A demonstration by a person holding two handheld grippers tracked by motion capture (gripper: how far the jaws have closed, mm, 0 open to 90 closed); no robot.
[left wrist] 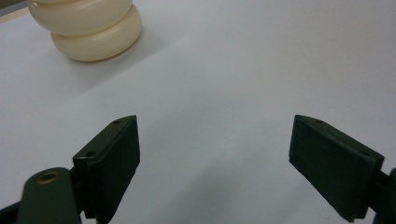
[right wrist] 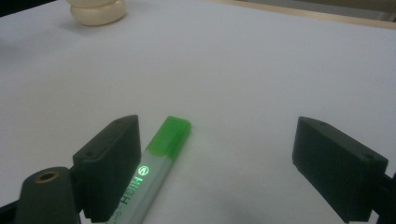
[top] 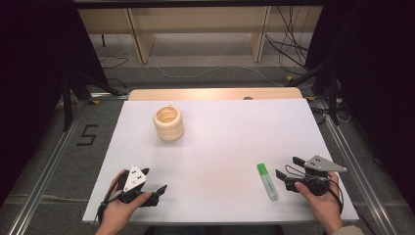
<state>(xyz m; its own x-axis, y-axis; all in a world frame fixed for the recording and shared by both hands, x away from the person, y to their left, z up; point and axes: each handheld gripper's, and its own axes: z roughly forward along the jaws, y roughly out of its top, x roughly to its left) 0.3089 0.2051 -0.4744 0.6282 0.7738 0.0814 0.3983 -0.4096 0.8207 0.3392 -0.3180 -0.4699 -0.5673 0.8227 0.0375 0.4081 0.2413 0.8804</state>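
White foam board (top: 220, 147) covers our wooden table, with cables on the floor beyond. We hold our right gripper (top: 286, 169) with jaws spread wide and empty, just beside a green-capped highlighter (top: 267, 181) that lies flat, seemingly lined up for a pick. Our left gripper (top: 155, 187), far from the highlighter, also rests with jaws apart, likely waiting. Well beyond the highlighter, a cream ridged cup (top: 169, 123) stands upright, perhaps its destination.

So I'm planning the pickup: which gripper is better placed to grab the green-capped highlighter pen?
Right. The right gripper sits open beside the green-capped highlighter pen; the left gripper is across the table.
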